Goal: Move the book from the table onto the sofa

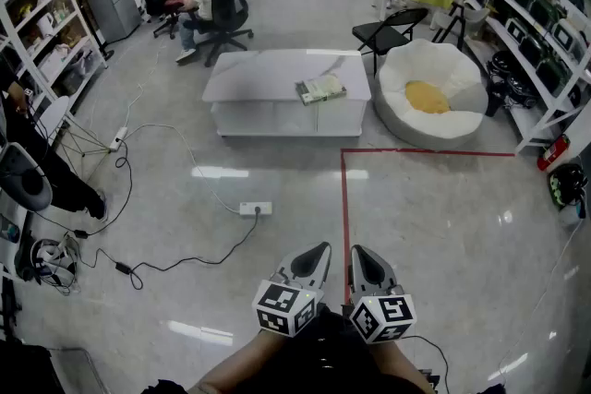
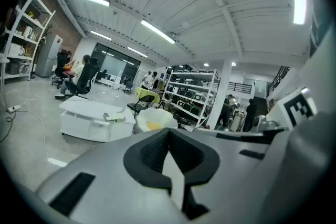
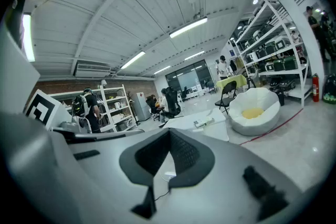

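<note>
Left gripper [image 1: 312,261]: jaws pressed together, nothing between them.
Right gripper [image 1: 367,265]: jaws pressed together, empty.
Book [image 1: 320,89]: lies flat on white table [image 1: 259,74], near its right end; long axis runs left-right.
Bearing: book well ahead of the 2 grippers, roughly in line with the left gripper.
Sofa [image 1: 457,62]: just right of table.

Book [image 1: 320,89] on table [image 1: 261,72], sofa [image 1: 441,58] to its right

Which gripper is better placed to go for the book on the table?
The right gripper, marginally. It and the left gripper are shut, empty and far from the table; the book lies toward the table's right end, by the beanbag sofa.
</note>
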The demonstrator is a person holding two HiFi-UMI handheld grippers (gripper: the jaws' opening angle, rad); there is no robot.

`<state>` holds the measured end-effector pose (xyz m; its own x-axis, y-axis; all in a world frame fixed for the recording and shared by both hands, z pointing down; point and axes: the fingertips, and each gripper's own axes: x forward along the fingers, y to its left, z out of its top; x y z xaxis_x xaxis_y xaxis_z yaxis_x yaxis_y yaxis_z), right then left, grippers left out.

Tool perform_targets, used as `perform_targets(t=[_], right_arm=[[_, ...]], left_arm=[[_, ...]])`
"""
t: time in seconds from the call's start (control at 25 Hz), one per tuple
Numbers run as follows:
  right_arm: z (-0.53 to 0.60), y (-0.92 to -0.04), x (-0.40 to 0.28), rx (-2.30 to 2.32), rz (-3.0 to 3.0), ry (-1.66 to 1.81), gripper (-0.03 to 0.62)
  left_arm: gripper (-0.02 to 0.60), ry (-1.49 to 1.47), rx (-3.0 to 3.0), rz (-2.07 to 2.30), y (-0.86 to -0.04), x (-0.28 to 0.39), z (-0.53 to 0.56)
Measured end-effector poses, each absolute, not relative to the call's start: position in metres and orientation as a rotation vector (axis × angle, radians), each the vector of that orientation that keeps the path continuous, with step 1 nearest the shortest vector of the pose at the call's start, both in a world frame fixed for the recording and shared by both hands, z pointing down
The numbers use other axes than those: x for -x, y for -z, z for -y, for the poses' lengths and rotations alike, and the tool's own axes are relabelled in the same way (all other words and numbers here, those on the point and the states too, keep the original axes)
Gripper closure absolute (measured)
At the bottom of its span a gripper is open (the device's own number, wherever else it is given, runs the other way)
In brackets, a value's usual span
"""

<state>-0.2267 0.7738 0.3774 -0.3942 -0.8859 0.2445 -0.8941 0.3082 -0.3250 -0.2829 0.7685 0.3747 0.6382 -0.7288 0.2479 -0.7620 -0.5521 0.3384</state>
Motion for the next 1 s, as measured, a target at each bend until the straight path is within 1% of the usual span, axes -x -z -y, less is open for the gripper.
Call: perform_targets(t=[0.52,0.76,1.0], right_arm=[[-0.757,-0.381,0.198,-1.794,2.501,-0.729,0.588],[-0.723,-0.385,0.187,-1.818,2.509,-0.753,0.588],[-0.667,-0.397,0.172,-1.828,2.461,-0.833,0.588]], left_arm=[[0.572,-0.118,-2.414,1.183,-0.379,0.267,-0.748],[0.571,-0.138,-2.412,1.17,-0.386,0.256,-0.71],[0.572,-0.138,-2.394,1.155,-0.39,0.244,-0.652]])
